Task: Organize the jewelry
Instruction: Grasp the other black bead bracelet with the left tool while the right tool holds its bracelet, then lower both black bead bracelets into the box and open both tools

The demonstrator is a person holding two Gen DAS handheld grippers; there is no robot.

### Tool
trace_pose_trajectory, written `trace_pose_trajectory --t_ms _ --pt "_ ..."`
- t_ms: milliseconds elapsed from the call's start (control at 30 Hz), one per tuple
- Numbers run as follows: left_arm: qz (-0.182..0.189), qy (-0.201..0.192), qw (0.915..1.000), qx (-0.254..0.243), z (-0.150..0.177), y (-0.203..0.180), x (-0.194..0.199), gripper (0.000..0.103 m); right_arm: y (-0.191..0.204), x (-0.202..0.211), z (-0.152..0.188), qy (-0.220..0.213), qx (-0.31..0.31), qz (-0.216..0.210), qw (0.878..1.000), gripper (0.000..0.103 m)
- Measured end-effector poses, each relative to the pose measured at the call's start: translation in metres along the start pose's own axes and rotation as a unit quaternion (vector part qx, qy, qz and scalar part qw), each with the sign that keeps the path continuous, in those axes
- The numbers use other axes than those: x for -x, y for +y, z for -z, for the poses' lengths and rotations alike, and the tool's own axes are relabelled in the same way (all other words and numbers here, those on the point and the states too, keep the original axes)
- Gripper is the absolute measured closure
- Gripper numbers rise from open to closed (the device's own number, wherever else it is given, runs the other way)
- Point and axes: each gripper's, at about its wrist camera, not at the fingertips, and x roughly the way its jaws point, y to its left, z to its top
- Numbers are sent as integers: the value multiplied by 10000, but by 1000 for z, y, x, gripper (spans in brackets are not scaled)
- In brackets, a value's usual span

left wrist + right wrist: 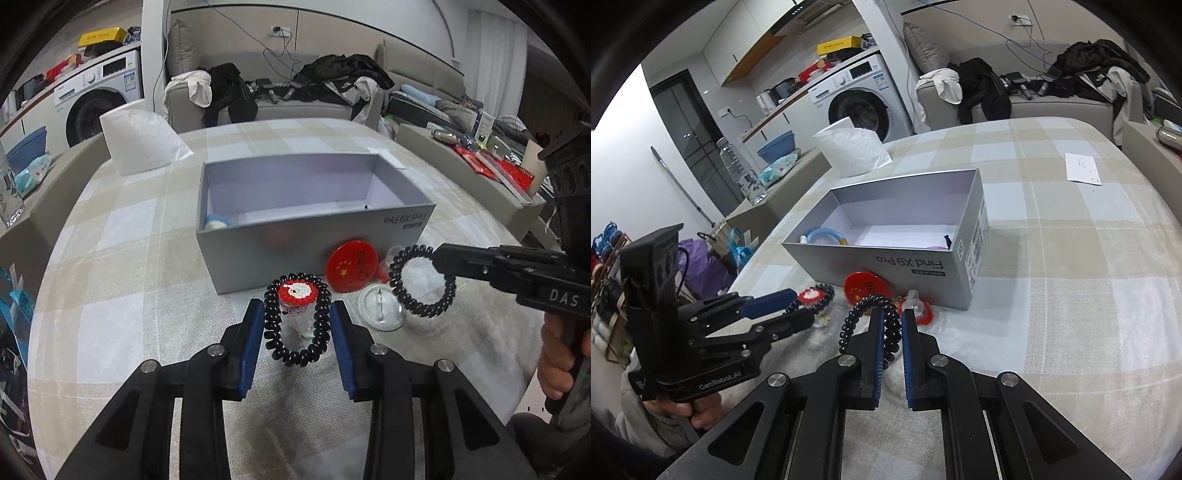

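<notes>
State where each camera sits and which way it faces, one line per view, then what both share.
Left wrist: rides the left gripper, looking down its fingers at a black coil hair tie between them; right gripper and a hand show.
Right wrist: rides the right gripper, clamped on another coil tie; left gripper shows.
Shared: grey box, red badge, checked cloth, washing machine.
</notes>
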Motion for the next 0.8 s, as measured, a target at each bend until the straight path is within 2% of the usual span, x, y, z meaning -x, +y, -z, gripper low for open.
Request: trace_pose_trajectory --t_ms 300,467,567,700,800 --pt "-61 -229 9997 -29 -1 -3 11 72 3 8 -1 -92 30 27 9999 94" --pt "149 -519 9983 -240 -1 -12 23 72 5 10 -1 -115 56 30 9999 94" --pt "93 -552 9978 -358 0 -16 23 72 7 12 -1 -141 81 27 9999 94" --pt "104 -580 9979 -279 0 -13 24 72 8 15 -1 -171 85 36 9998 94" --pt "218 -789 9964 -221 -1 -12 32 72 7 17 0 -175 68 58 9998 94"
